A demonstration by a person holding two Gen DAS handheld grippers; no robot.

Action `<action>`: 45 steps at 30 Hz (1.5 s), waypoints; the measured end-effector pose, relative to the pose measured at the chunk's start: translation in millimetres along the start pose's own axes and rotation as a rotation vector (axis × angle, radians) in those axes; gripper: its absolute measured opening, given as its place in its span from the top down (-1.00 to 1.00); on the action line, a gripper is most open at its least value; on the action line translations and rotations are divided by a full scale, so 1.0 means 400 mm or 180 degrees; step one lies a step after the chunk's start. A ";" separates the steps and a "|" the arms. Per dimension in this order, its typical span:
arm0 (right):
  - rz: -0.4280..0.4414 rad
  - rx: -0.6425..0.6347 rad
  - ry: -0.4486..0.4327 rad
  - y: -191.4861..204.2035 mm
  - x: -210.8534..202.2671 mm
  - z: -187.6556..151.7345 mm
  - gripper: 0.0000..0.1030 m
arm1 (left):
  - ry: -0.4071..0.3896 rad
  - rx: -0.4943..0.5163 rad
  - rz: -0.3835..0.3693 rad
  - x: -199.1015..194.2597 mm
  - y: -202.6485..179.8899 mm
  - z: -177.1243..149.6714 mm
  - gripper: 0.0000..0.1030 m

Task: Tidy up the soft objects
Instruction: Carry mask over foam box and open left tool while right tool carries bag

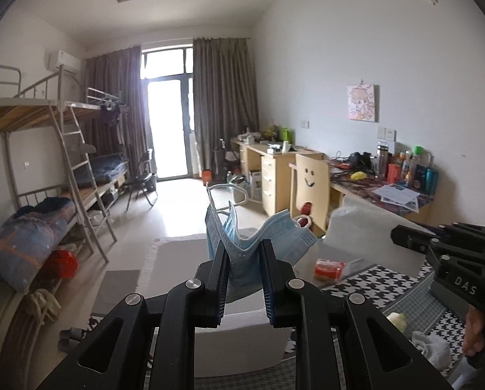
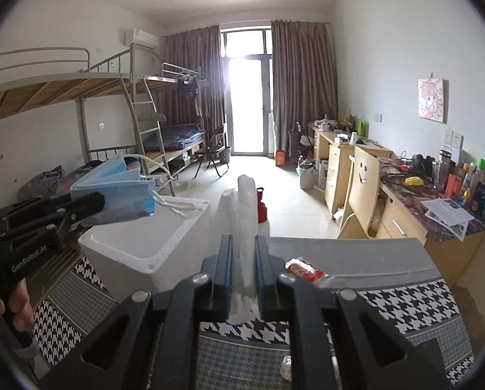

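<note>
My left gripper (image 1: 243, 252) is shut on a crumpled blue face mask (image 1: 242, 240) and holds it in the air above a white foam box (image 1: 242, 328). In the right wrist view the same gripper (image 2: 96, 203) shows at the left with the mask (image 2: 118, 191) over the box's (image 2: 151, 243) open top. My right gripper (image 2: 244, 247) is shut on a white sheet of bubble wrap (image 2: 245, 208) that stands upright between its fingers. The wrap also shows in the left wrist view (image 1: 366, 224), near the right gripper's body.
The table carries a houndstooth cloth (image 2: 405, 299) and a grey mat (image 2: 356, 253). A red packet in clear plastic (image 2: 304, 269) lies on the mat. A white crumpled cloth (image 1: 431, 347) lies at the near right. Desks, a smiley-face chair (image 2: 362, 178) and bunk beds stand beyond.
</note>
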State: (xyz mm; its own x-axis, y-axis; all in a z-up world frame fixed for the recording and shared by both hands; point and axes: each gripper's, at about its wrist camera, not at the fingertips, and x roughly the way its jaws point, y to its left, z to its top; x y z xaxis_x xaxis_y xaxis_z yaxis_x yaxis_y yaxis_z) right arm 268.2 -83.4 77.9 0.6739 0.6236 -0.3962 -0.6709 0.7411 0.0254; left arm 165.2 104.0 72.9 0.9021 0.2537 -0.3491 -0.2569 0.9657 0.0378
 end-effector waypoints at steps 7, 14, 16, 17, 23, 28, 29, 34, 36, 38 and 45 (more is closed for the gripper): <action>0.0122 -0.0089 -0.0004 0.036 0.020 0.019 0.70 | 0.0066 -0.0070 0.0090 0.020 0.024 -0.001 0.61; 0.0303 -0.0226 -0.0008 0.075 0.044 0.038 0.93 | 0.0067 -0.0104 0.0166 0.022 0.048 0.001 0.61; 0.0331 -0.0241 -0.0030 0.082 0.046 0.044 0.93 | 0.0069 -0.0120 0.0216 0.026 0.053 0.003 0.61; 0.0343 -0.0242 -0.0038 0.084 0.048 0.048 0.93 | 0.0071 -0.0125 0.0244 0.028 0.056 0.004 0.61; 0.0388 -0.0274 -0.0068 0.103 0.058 0.069 0.93 | 0.0088 -0.0139 0.0367 0.038 0.074 0.008 0.61; 0.0442 -0.0295 -0.0073 0.118 0.067 0.083 0.92 | 0.0139 -0.0125 0.0449 0.049 0.077 0.004 0.61; 0.0451 -0.0307 -0.0071 0.120 0.069 0.085 0.92 | 0.0151 -0.0128 0.0462 0.051 0.079 0.003 0.61; 0.0481 -0.0330 -0.0069 0.137 0.078 0.093 0.92 | 0.0206 -0.0149 0.0487 0.065 0.084 0.004 0.61; 0.0504 -0.0352 -0.0072 0.144 0.080 0.093 0.92 | 0.0223 -0.0156 0.0520 0.075 0.084 0.004 0.61; 0.0520 -0.0354 -0.0064 0.149 0.082 0.093 0.92 | 0.0241 -0.0156 0.0534 0.083 0.084 0.003 0.61; 0.0541 -0.0370 -0.0042 0.160 0.094 0.095 0.92 | 0.0342 -0.0188 0.0561 0.116 0.097 -0.006 0.61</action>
State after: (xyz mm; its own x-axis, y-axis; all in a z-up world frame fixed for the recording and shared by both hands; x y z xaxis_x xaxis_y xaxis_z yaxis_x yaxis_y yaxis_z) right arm 262.5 -3.0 99.5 0.5515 0.7410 -0.3831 -0.8060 0.5918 -0.0156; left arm 196.2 153.1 55.8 0.8001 0.4079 -0.4399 -0.4301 0.9012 0.0534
